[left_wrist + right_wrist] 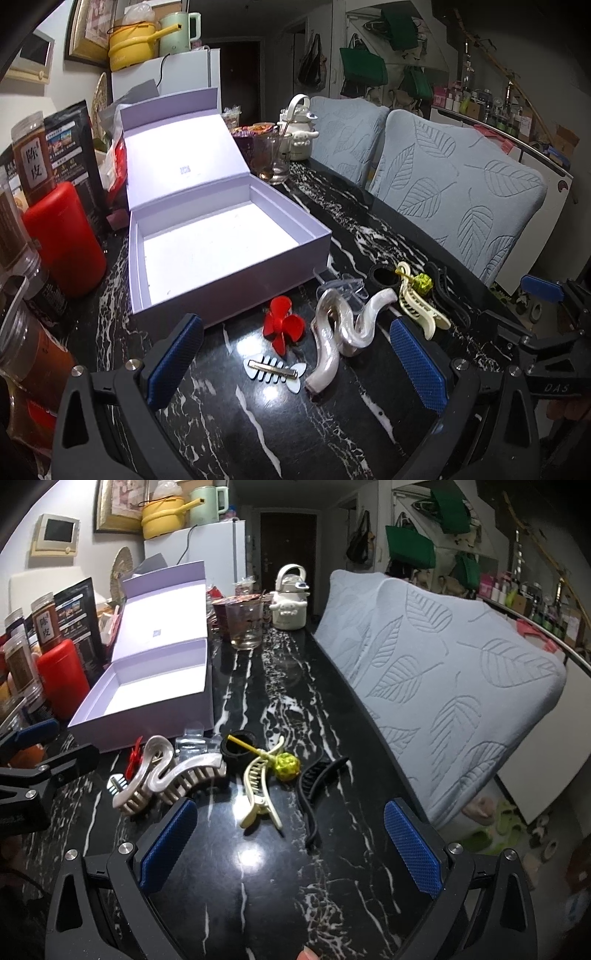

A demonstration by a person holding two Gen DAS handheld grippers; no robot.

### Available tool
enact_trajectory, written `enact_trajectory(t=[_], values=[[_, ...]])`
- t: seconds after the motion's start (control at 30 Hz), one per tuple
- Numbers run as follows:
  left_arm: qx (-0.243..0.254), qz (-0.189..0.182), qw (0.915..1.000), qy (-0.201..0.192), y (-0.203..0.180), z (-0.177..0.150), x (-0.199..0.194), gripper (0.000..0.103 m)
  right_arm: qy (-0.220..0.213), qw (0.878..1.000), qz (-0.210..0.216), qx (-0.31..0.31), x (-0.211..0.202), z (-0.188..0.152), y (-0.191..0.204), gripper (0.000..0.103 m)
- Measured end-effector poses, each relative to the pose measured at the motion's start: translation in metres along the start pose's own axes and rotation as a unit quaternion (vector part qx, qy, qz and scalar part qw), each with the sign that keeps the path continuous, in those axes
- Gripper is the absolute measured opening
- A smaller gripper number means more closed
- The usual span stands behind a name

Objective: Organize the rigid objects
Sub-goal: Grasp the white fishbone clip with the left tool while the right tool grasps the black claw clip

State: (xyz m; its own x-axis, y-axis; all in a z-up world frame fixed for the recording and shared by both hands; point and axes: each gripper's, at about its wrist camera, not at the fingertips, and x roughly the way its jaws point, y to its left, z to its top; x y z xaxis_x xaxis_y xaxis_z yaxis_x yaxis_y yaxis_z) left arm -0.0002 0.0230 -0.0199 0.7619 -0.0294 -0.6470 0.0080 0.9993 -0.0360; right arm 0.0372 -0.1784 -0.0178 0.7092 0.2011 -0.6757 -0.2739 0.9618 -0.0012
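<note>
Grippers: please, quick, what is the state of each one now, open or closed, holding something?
Left gripper: open, holding nothing, above the wavy pearl hair claw.
Right gripper: open, holding nothing, near the cream hair clip.

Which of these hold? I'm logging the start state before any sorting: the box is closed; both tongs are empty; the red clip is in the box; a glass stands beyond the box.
1. The lavender box is closed: false, its lid stands open.
2. The left tongs and right tongs are open and empty: true.
3. The red clip lies in the box: false, it lies on the table.
4. A glass stands beyond the box: true.
</note>
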Motion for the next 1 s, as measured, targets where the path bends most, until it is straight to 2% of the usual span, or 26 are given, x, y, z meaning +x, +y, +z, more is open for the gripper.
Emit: enact_trajectory(t=[0.27,0.5,0.83,1.0], values=[[-0.009,0.006,0.9996,0.025,0.008,-0.012,0.011,0.103,0.009,1.000,0.016,-0.005,0.012,-0.003,-0.001,0.103],[0.000,-0.009,0.9989,0.046,0.011,-0.021,0.025,0.103,0.024,0.999,0.027,-0.005,0.026,-0.007,-0.004,0.103],[-0.018,0.016,0.9979,0.061,0.036,-0.029,0.039,0.103,0.036,0.999,0.034,-0.005,0.041,-0.008,-0.006,0.103],[-0.009,0.025,0.9965,0.079,0.038,-0.031,0.050,0.095,0.042,0.998,0.037,-0.010,0.048,-0.007,-0.005,0.103]])
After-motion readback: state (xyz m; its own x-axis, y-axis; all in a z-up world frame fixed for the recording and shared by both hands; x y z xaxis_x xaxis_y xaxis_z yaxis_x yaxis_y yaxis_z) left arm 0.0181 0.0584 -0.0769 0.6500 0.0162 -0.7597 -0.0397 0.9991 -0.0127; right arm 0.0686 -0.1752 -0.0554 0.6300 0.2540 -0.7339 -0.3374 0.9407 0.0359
